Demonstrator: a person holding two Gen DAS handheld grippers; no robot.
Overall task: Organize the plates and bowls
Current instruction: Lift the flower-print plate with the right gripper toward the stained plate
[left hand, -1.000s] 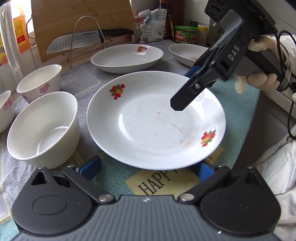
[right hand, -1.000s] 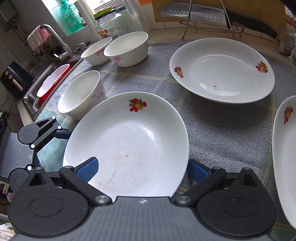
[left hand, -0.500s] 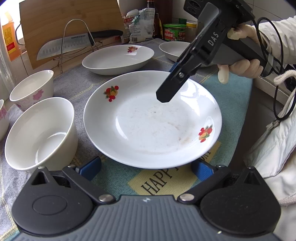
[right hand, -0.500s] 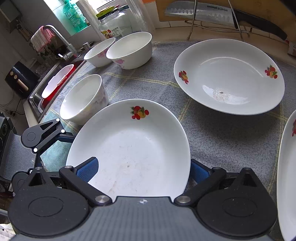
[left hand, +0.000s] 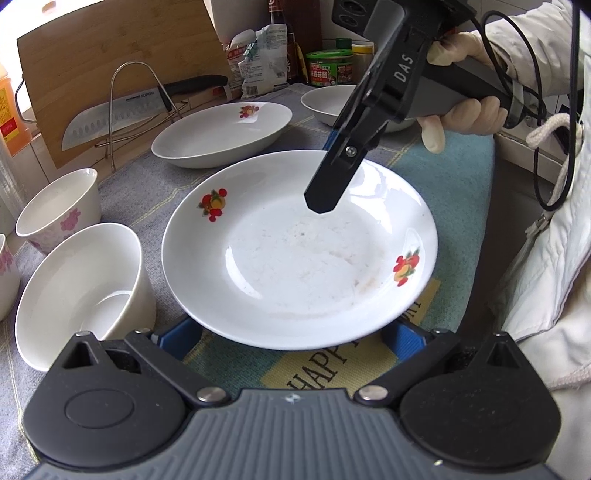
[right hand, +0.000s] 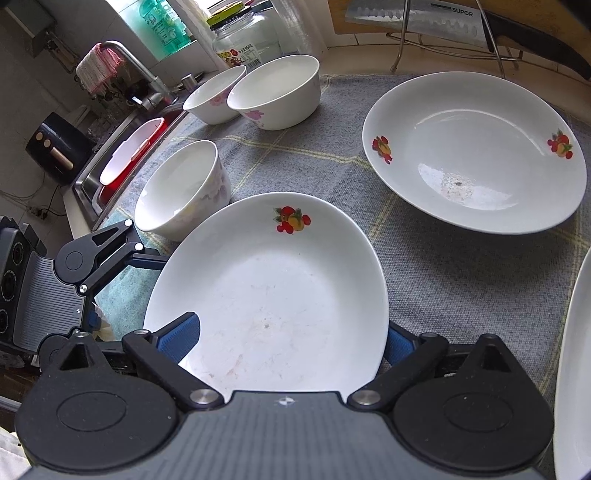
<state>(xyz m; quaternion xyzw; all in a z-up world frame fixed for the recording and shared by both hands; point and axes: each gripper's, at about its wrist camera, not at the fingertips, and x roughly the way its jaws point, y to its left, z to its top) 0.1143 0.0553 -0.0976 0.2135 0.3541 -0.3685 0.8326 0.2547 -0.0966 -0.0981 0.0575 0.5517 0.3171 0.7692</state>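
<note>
Now | R gripper tilted down, closing astride plate | L gripper low

Knife blade reads "SUPOR"; right gripper "DAS".

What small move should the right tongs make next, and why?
Probably close the right tongs further until they pinch the rim of the plate. Their jaws have just been closing with that rim between them, one finger over the inside, one outside, neither visibly pressing yet.

Bright daylight from the window, shiny spots on the plate, sharp, bent at edges.
</note>
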